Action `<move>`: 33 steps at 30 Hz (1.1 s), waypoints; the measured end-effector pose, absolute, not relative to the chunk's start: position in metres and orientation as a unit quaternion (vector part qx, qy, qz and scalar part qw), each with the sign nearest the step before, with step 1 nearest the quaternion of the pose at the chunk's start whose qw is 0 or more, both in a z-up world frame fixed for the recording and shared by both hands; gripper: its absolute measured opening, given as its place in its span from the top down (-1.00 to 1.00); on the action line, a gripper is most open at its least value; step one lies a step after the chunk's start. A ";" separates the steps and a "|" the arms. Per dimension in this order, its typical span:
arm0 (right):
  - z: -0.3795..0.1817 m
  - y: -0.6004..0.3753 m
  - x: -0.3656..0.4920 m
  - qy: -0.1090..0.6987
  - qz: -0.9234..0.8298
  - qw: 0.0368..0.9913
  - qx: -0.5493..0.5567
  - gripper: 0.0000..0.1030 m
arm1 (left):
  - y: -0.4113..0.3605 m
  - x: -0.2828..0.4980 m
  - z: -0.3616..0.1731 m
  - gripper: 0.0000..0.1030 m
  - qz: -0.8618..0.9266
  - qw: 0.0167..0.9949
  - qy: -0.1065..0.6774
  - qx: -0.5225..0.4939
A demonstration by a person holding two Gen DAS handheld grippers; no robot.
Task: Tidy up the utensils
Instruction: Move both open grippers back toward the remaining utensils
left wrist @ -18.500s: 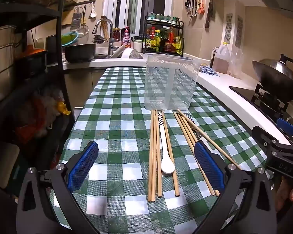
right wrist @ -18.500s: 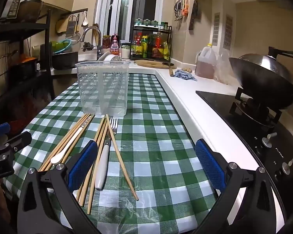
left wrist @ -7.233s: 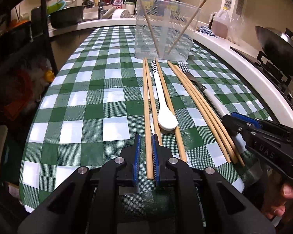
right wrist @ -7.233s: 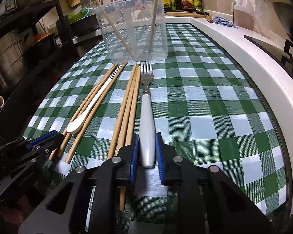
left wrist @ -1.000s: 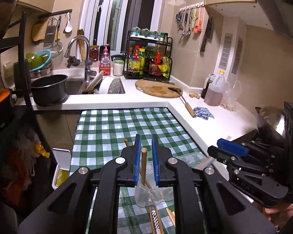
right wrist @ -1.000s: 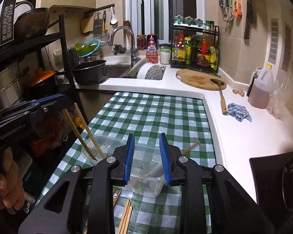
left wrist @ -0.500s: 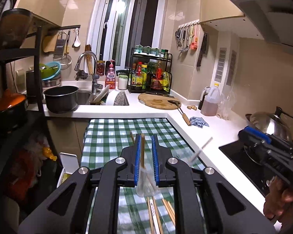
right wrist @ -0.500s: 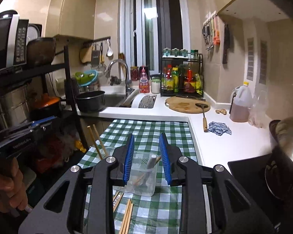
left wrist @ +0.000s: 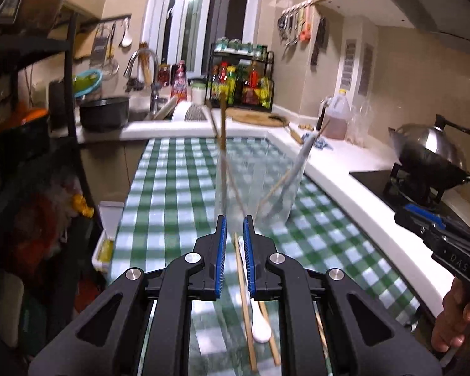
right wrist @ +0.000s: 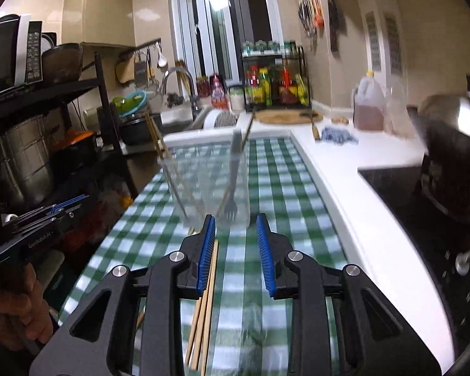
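The clear plastic container (left wrist: 255,188) stands upright on the green-checked tablecloth (left wrist: 172,194), toward the far end of the table and roughly midway between its left and right edges. Inside it lean several wooden chopsticks (left wrist: 223,144), their tops sticking above the rim toward the left side, and a fork (right wrist: 232,185) with its tines down against the bottom and its pale handle rising past the rim on the right side; one more chopstick (left wrist: 275,186) slants beside the fork.

The left gripper (left wrist: 234,235) hangs above the near half of the table with its blue pads drawn close together, a narrow slit between them and nothing held (the stick and spoon seen through the gap lie on the cloth below). The right gripper (right wrist: 236,238) hovers over the cloth too, its jaws set moderately apart and empty.

Still lying on the tablecloth near the near edge are a white spoon (left wrist: 260,329), bowl end toward the near edge, with loose chopsticks (left wrist: 244,297) on either side of it. To their right, a bundle of chopsticks (right wrist: 203,313) lies lengthwise under the right gripper's left finger.

A hand (left wrist: 457,319) grips the right tool's handle at the table's right edge, and another hand (right wrist: 18,307) holds the left tool off the left edge
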State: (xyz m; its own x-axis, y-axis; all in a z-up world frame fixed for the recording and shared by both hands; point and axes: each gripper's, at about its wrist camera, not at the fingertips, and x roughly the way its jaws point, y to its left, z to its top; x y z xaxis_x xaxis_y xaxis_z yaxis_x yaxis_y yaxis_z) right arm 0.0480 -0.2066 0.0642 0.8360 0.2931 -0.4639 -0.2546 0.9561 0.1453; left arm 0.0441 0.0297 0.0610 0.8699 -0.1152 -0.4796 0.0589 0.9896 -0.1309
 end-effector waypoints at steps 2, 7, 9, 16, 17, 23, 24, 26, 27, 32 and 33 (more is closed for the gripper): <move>0.050 -0.207 0.043 0.263 0.142 0.954 0.035 0.45 | 0.033 0.040 0.047 0.77 -0.040 0.961 0.264 -0.067; 0.019 -0.201 0.036 0.297 0.148 0.943 0.037 0.45 | 0.038 0.027 0.009 0.77 -0.033 0.946 0.308 -0.097; 0.009 -0.199 0.034 0.307 0.151 0.939 0.037 0.45 | 0.037 0.024 -0.004 0.78 -0.037 0.938 0.329 -0.105; -0.025 -0.187 0.035 0.347 0.162 0.923 0.040 0.47 | 0.027 0.021 -0.025 0.78 -0.052 0.927 0.358 -0.101; -0.029 -0.185 0.034 0.350 0.163 0.922 0.039 0.47 | 0.026 0.020 -0.026 0.77 -0.054 0.926 0.360 -0.102; -0.048 -0.178 0.034 0.373 0.168 0.912 0.032 0.47 | 0.016 0.017 -0.038 0.78 -0.063 0.918 0.378 -0.099; -0.051 -0.176 0.033 0.376 0.170 0.910 0.031 0.47 | 0.014 0.016 -0.039 0.78 -0.064 0.918 0.380 -0.097; -0.056 -0.174 0.032 0.381 0.172 0.908 0.027 0.48 | 0.014 0.016 -0.040 0.78 -0.064 0.917 0.381 -0.095; -0.057 -0.173 0.032 0.384 0.173 0.907 0.024 0.48 | 0.013 0.015 -0.041 0.78 -0.063 0.917 0.383 -0.094; -0.067 -0.170 0.031 0.397 0.171 0.902 0.014 0.49 | 0.010 0.014 -0.045 0.78 -0.063 0.914 0.391 -0.090; -0.067 -0.170 0.031 0.397 0.173 0.901 0.015 0.49 | 0.009 0.014 -0.047 0.78 -0.063 0.913 0.392 -0.088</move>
State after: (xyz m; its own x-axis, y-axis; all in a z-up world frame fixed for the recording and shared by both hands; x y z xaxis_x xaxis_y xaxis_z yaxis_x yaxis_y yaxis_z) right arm 0.0305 -0.1701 -0.0674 0.6250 0.3234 -0.7105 -0.2994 0.9398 0.1644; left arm 0.0137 0.0092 -0.0468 0.6844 -0.1843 -0.7054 0.0463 0.9766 -0.2102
